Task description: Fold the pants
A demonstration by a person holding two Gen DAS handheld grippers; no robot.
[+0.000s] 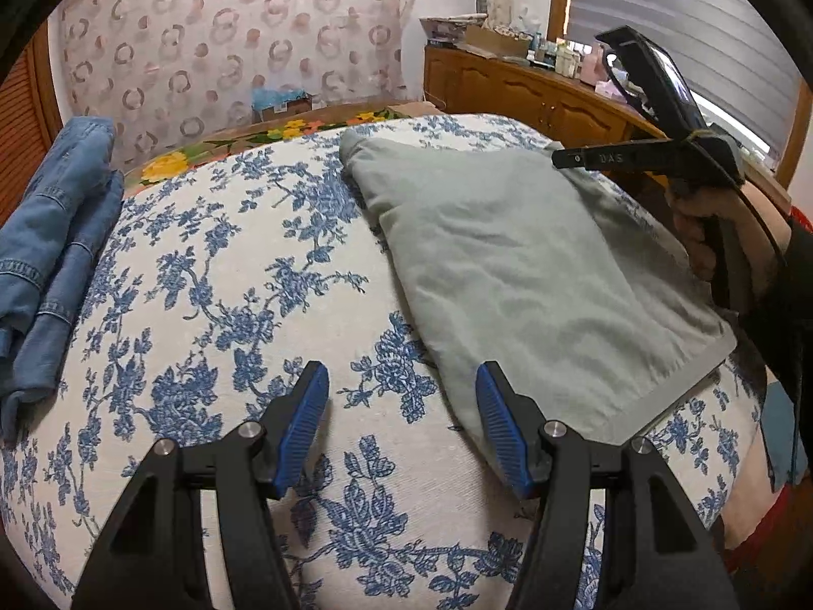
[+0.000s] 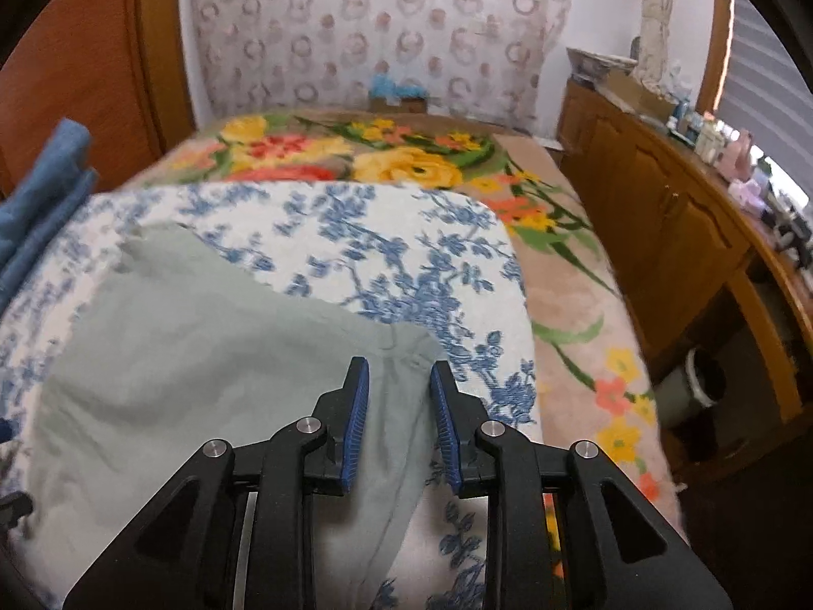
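Observation:
Pale green pants (image 1: 518, 274) lie folded flat on a bed with a blue-flowered white cover (image 1: 228, 305). My left gripper (image 1: 401, 381) is open and empty, above the cover at the pants' near left edge. My right gripper (image 2: 399, 376) is open, its fingers standing over the right corner of the pants (image 2: 213, 366), nothing held. The right gripper also shows in the left wrist view (image 1: 564, 158), held in a hand above the pants' far right side.
Folded blue jeans (image 1: 51, 254) lie at the bed's left edge. A flowered blanket (image 2: 396, 157) covers the far end of the bed. A wooden cabinet (image 2: 676, 234) with several small items runs along the right. A patterned curtain (image 1: 233, 40) hangs behind.

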